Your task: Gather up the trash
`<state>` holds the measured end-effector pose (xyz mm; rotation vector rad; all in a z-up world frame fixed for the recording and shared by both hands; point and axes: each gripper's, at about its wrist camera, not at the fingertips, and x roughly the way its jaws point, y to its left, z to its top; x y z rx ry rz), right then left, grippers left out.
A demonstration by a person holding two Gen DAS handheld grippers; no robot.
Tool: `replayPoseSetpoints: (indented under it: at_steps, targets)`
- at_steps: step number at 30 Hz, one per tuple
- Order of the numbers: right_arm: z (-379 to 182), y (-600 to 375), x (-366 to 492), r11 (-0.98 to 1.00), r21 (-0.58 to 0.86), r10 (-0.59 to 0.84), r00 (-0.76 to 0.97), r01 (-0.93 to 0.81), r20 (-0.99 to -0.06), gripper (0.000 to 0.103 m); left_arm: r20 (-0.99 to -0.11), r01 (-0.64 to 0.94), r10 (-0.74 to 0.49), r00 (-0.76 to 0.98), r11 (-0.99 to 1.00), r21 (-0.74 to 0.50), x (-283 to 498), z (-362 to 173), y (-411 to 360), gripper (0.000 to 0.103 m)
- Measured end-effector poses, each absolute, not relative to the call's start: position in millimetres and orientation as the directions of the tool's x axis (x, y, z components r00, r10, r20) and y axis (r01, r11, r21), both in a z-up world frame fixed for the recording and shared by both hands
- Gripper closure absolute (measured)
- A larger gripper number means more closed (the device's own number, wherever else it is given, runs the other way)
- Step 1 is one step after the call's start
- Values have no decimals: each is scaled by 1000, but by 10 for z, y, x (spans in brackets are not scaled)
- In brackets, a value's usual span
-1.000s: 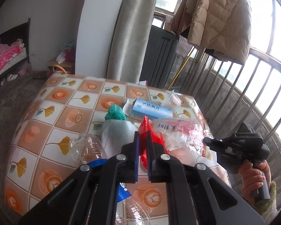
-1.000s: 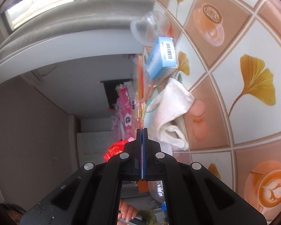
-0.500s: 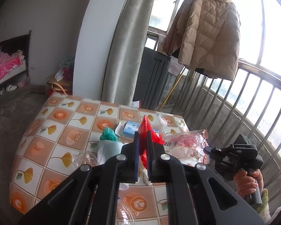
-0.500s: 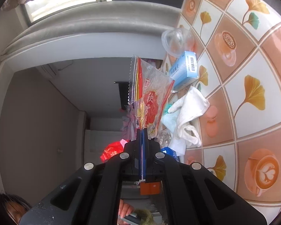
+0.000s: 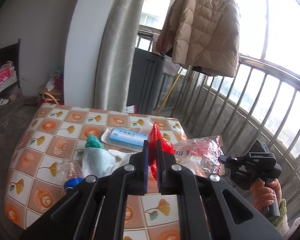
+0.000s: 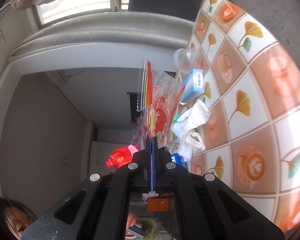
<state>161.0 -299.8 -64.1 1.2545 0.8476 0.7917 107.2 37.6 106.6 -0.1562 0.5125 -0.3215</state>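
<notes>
My left gripper (image 5: 152, 147) is shut on a crumpled red plastic bag (image 5: 157, 138), held above the near side of the tiled table (image 5: 50, 140). To its right, a hand holds my right gripper (image 5: 222, 158), shut on the edge of a clear snack wrapper (image 5: 198, 153) with red print. In the rolled right wrist view the right gripper (image 6: 152, 140) pinches that wrapper (image 6: 160, 104), which hangs free beside the table (image 6: 250, 80). The red bag (image 6: 120, 158) shows to the left.
On the table lie a blue box (image 5: 128, 138), a teal wad (image 5: 93, 143), a white cloth (image 5: 98, 162), a clear bottle with a blue cap (image 5: 70, 172) and a clear cup (image 6: 187, 60). A curtain, a hanging coat and a railing stand behind and to the right.
Both grippers have risen and drawn back from the table with their loads. The clear wrapper has come up off the tabletop and now hangs in the air.
</notes>
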Motion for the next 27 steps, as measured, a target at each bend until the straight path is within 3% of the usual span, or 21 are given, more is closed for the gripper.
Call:
replayPoseSetpoints:
  at_steps: [9,17,22,27]
  targets:
    - [-610,-3773,1121,239,971,796,575,-10,-190,103,-514,418,-514,687,858,-300,1218,878,-427,97]
    - [-882,-4796,432,356,916,615,693,183,-377,103,-602,577,-659,451,730,-367,1280,470,-1605,97]
    - [-1138,-5198,94,417,846,498,696,331,-518,103,-675,655,-679,287,654,-379,1162,118,-2408,97]
    - [-1441,-5293,189,542,726,441,593,423,-674,103,-786,675,-600,151,643,-361,1000,-402,-3032,97]
